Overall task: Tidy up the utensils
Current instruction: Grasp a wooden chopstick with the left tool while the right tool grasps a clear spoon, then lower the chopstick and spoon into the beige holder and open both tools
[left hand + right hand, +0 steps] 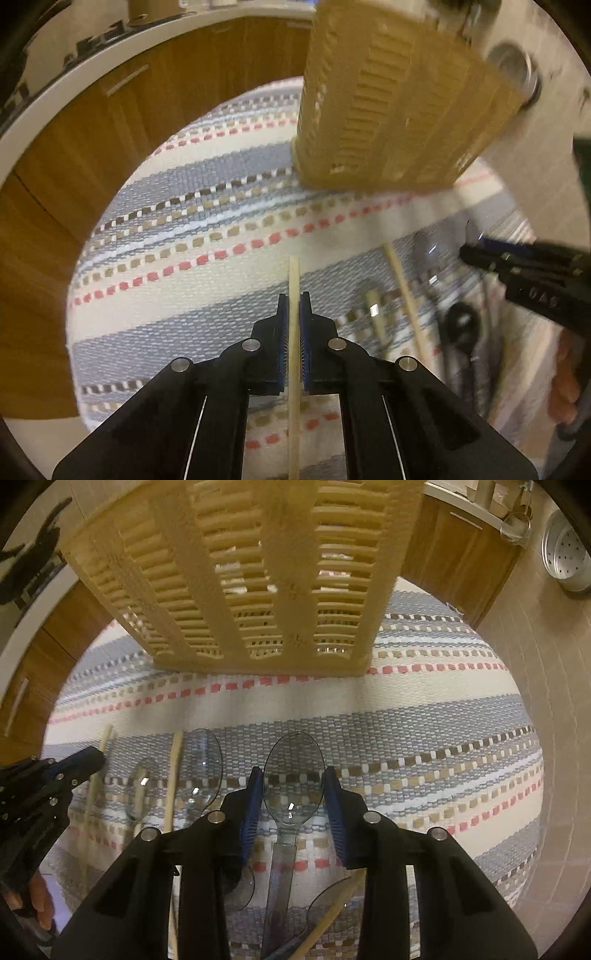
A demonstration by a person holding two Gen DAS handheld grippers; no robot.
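Chopstick (294, 295) ran lengthwise between the left gripper's (294, 301) pinching jaws; the right gripper (293, 775) clasped a clear spoon (291, 775), basket (258, 572) just ahead.

striped woven mat (424, 716) under slatted basket (258, 590); clear spoons (205, 760), chopsticks (173, 775), perhaps more

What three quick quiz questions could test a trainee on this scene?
1. True or false: the left gripper is shut on a wooden chopstick.
2. What lies between the right gripper's jaws: (a) metal fork, (b) clear plastic spoon, (c) knife?
3. What stands on the striped mat beyond both grippers?

Key: 1 true; 2 b; 3 the beige slotted utensil basket.
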